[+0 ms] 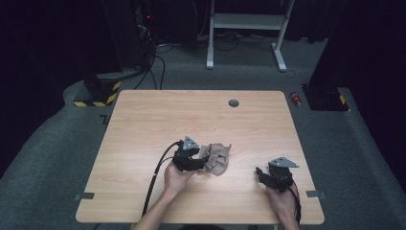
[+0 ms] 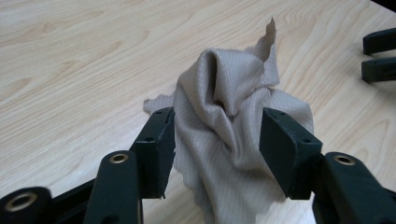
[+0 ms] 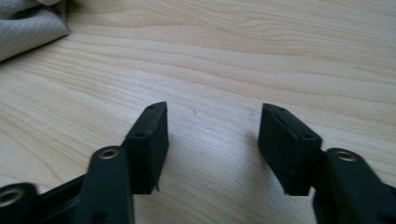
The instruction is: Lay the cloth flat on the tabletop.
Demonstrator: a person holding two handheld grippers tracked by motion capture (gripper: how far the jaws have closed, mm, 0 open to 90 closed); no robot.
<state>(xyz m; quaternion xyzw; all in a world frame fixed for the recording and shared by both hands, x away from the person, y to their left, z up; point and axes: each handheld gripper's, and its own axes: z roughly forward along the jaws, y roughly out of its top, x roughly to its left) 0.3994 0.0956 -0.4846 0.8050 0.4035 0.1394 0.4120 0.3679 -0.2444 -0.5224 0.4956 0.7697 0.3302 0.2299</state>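
A crumpled beige cloth (image 1: 216, 158) lies on the wooden table (image 1: 191, 115), a little right of its middle and toward the near side. My left gripper (image 1: 198, 163) points at it from the left. In the left gripper view the cloth (image 2: 224, 116) stands bunched up between the two spread jaws of my left gripper (image 2: 215, 135), and the pads do not squeeze it. My right gripper (image 1: 261, 173) rests near the front right of the table, open over bare wood (image 3: 212, 135). A corner of the cloth (image 3: 28, 23) lies far to its upper left.
A round cable hole (image 1: 233, 103) sits near the table's far edge. On the floor beyond are a red can (image 1: 297, 99), a white stand frame (image 1: 244, 28) and a yellow-black striped base (image 1: 98, 93). My right gripper's jaws (image 2: 380, 53) lie past the cloth in the left gripper view.
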